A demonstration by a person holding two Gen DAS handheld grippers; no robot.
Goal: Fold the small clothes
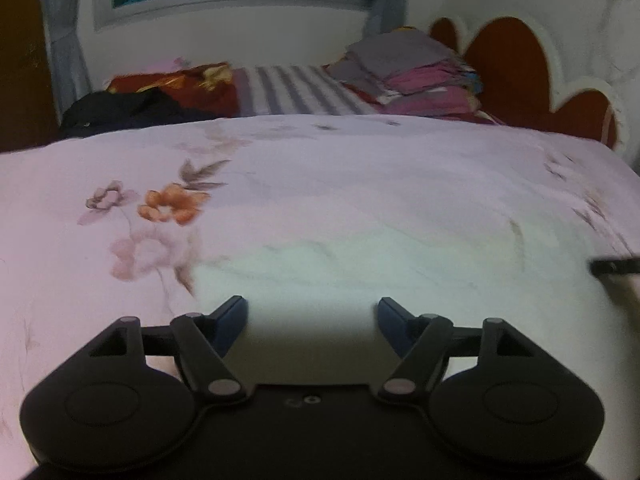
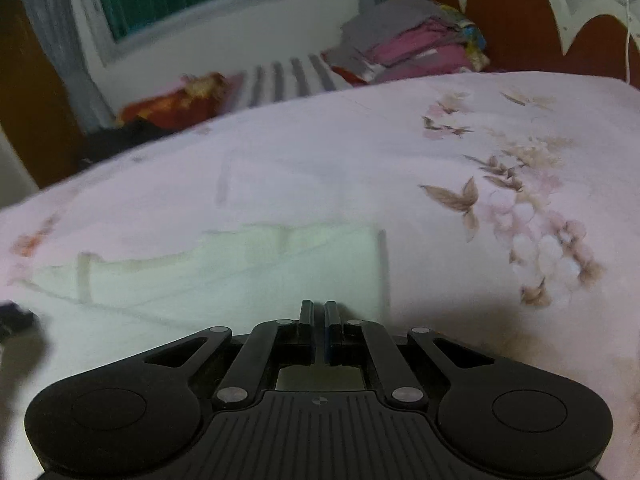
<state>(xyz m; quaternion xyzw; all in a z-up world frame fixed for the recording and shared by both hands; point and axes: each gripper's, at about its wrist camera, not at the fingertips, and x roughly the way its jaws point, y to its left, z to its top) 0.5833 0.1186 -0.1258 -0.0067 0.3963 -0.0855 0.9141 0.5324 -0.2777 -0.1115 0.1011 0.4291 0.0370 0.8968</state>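
On the bed, the pale garment stretches toward 10 o'clock from the clamped right gripper, which pinches its near edge; left gripper gapes empty.

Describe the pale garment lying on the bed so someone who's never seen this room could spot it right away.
Start from the bed's floral pink cover. Just ahead of the right gripper, whose jaws are shut, lies the pale garment, spread flat. It is plain, faintly greenish white with no print, unlike the flowered cover beneath it and the pink and grey stack of folded clothes by the headboard.
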